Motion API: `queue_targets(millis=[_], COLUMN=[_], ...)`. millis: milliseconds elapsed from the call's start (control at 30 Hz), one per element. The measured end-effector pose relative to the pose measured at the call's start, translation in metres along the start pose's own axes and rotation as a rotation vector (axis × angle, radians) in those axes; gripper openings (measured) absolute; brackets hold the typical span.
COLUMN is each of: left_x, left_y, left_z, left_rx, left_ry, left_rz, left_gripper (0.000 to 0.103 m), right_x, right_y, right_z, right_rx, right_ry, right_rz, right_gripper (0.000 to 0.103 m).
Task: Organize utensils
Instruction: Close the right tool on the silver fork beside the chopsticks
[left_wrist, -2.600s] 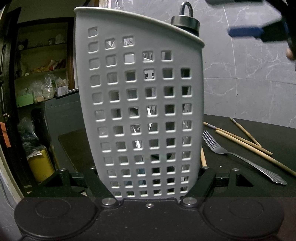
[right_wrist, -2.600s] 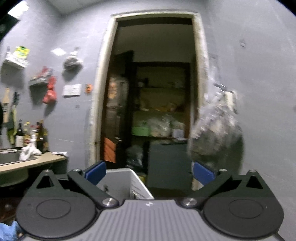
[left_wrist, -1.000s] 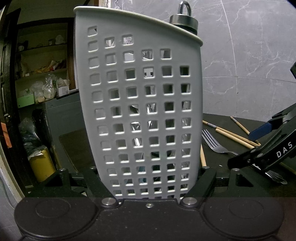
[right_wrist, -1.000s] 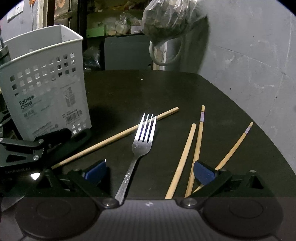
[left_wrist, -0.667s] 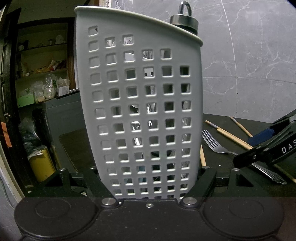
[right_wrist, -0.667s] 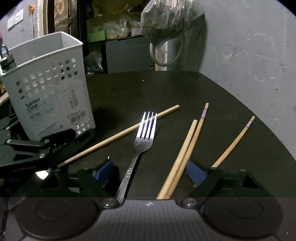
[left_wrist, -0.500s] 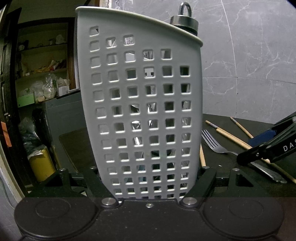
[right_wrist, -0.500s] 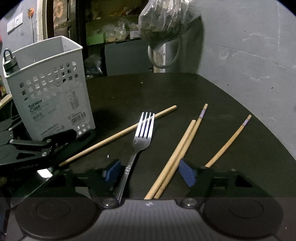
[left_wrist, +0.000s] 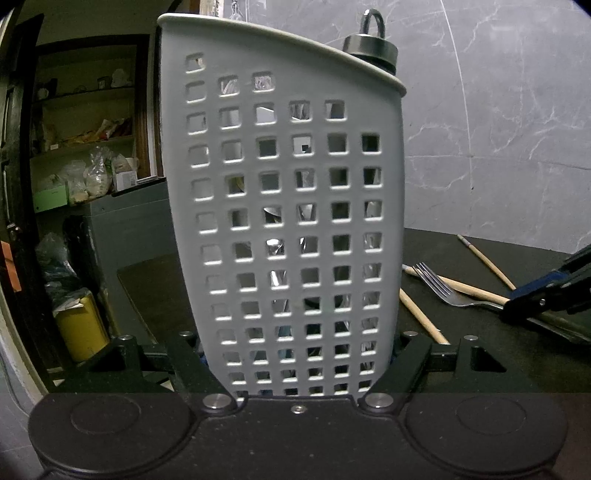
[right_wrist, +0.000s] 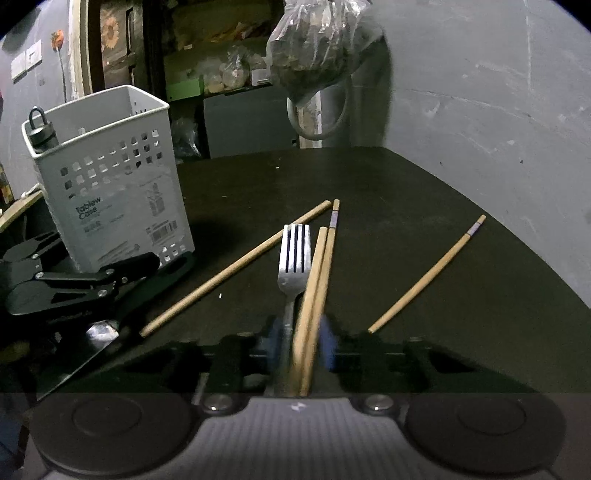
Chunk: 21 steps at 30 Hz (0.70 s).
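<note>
1. My left tool (left_wrist: 301, 369) is clamped on the base of the white perforated utensil caddy (left_wrist: 291, 221), one finger against each side wall; the caddy stands upright on the dark table (right_wrist: 388, 206).
2. Seen from my right wrist, the same caddy (right_wrist: 110, 199) sits at the table's left side, with my left tool (right_wrist: 92, 280) low against its foot. A dark bottle cap with a loop (right_wrist: 40, 129) pokes above its near corner.
3. My right tool (right_wrist: 301, 343) is closing — its blue pads (right_wrist: 327, 341) are blurred, and between them lie the handle of the silver fork (right_wrist: 293, 258) and the near ends of two wooden chopsticks (right_wrist: 321, 266). I cannot tell whether the pads already press on them.
4. The fork's tines point away from me, and the two chopsticks lie side by side, just right of the fork.
5. Another chopstick (right_wrist: 236, 267) lies diagonally to the left of the fork — its near end is close to my left tool.
6. A fourth chopstick (right_wrist: 428, 273), with a purple band near its far tip, lies apart on the right.
</note>
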<state>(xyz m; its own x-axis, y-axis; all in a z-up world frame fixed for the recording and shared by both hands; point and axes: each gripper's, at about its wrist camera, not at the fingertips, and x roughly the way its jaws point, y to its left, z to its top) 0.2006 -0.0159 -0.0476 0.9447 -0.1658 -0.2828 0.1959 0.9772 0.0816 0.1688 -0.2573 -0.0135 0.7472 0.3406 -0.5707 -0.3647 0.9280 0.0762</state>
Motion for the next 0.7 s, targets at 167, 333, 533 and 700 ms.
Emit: queue_targets(millis=[167,333,533,700], left_x=[0.001,0.002,0.004,0.005], left_y=[0.002,0.003,0.003,0.002], left_z=[-0.001,-0.002,-0.005,-0.006], left_rx=[-0.002,-0.004,-0.002,0.0], left_ry=[-0.001,-0.002,-0.002,-0.002], left_rz=[-0.004,-0.006,-0.004,-0.004], left_gripper=[0.077,0.077,0.077,0.077], right_x=[-0.007,-0.016,-0.027,-0.031], right_y=[-0.001,0.0,0.002,0.004], right_z=[-0.005,-0.012,-0.02,-0.022], right_rx=[0.019,0.031,0.048,0.047], right_ry=[-0.001,-0.002,-0.003,-0.003], right_rz=[-0.003,-0.004,0.007,0.008], right_gripper=[0.022,0.022,0.022,0.024])
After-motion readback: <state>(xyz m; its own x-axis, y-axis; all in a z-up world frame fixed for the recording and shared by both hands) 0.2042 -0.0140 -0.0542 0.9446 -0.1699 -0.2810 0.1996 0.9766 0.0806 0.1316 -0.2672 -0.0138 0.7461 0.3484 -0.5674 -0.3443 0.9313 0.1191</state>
